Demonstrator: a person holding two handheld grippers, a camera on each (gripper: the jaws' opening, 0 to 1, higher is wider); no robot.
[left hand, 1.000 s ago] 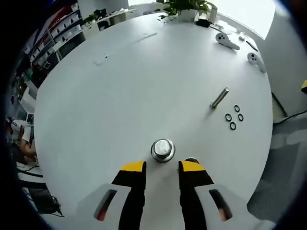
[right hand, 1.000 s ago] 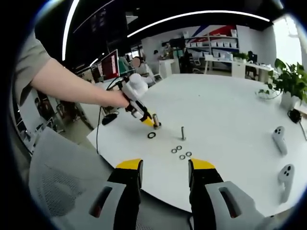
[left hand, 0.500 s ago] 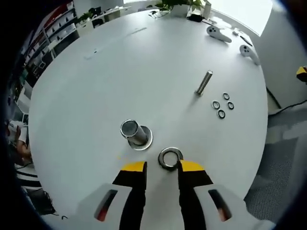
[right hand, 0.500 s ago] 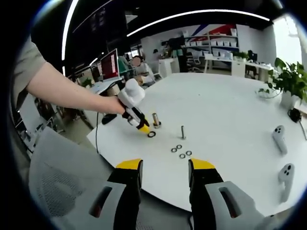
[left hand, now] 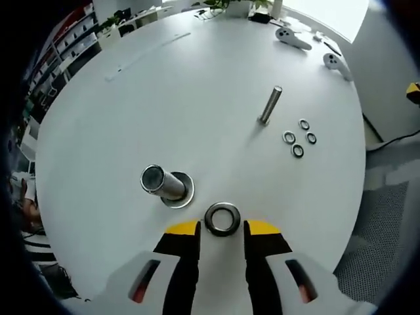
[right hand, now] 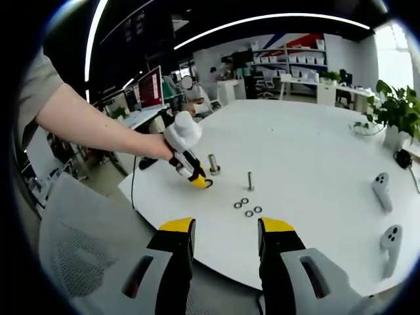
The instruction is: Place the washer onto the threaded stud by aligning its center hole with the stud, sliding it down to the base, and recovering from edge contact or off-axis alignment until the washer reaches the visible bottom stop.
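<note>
My left tool (left hand: pixel 222 231) hangs over the near edge of the round white bench (left hand: pixel 164 98), its yellow-tipped jaws apart, with the dark steel ring washer (left hand: pixel 222 219) lying flat on the bench just ahead of and between the tips; I cannot tell for certain whether the tips touch it, but they are not closed on it. Just beside the washer stands the thick silver threaded stud on its round flanged base (left hand: pixel 165 185), bare of any washer. Farther across the bench a thin grey metal rod (left hand: pixel 270 105) stands upright, with four small dark ring washers (left hand: pixel 296 138) clustered beside it. Two white handheld controllers (left hand: pixel 308 47) lie near the far edge. My right tool (right hand: pixel 222 231) is held well back off the bench, jaws wide apart and holding nothing; from it I see my left tool (right hand: pixel 197 180) down at the washer (right hand: pixel 208 183), the stud (right hand: pixel 213 164) close by.
</note>
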